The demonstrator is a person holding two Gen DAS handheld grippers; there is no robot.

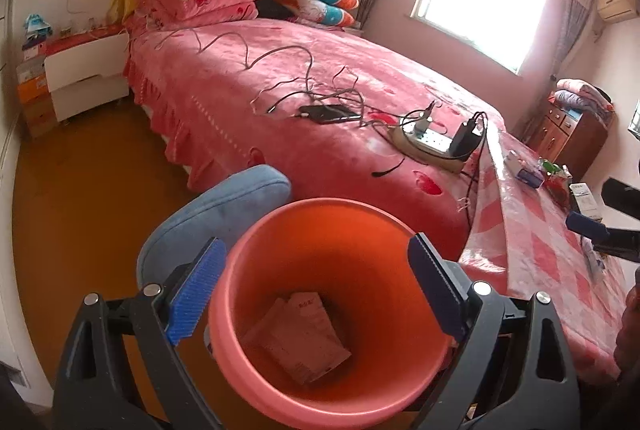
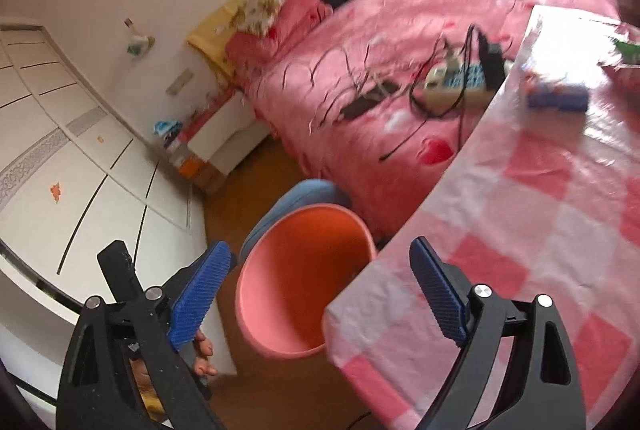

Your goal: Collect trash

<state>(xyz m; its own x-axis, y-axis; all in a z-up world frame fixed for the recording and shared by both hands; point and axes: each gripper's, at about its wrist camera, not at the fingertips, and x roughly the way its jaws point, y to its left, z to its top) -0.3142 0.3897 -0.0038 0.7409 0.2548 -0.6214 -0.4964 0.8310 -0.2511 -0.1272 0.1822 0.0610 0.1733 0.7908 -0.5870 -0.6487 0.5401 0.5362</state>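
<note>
Left gripper [image 1: 316,286], nearest the lens, stands with its blue pads spread wide above the mouth of the pink bin [image 1: 256,242]; nothing lies between the pads, and neither pad appears to touch the rim. Crumpled paper packets [image 1: 298,338] rest on the bin's floor, so part of the trash is already collected. Right gripper [image 2: 322,288] is likewise spread wide and empty, poised over the near edge of the checked tablecloth [image 2: 540,230], with the bin just beside and below that edge.

The step in hand is judged to be the return to the table for the next piece. To do it well, the right gripper should travel across the cloth toward the far items, keep its jaws wide until they straddle a single piece, and close only on that piece, not on the cloth.

Candidates lie at the table's far end: a blue box [image 2: 558,98] and a green wrapper [image 2: 630,50]; the blurred right view does not show which are trash. A blue cushioned seat [image 1: 224,206] stands just behind the bin. Beyond, on the pink bed [image 1: 280,78], a power strip [image 1: 432,146], a phone [image 1: 328,113] and loose cables lie near the table edge and could snag a careless reach.
</note>
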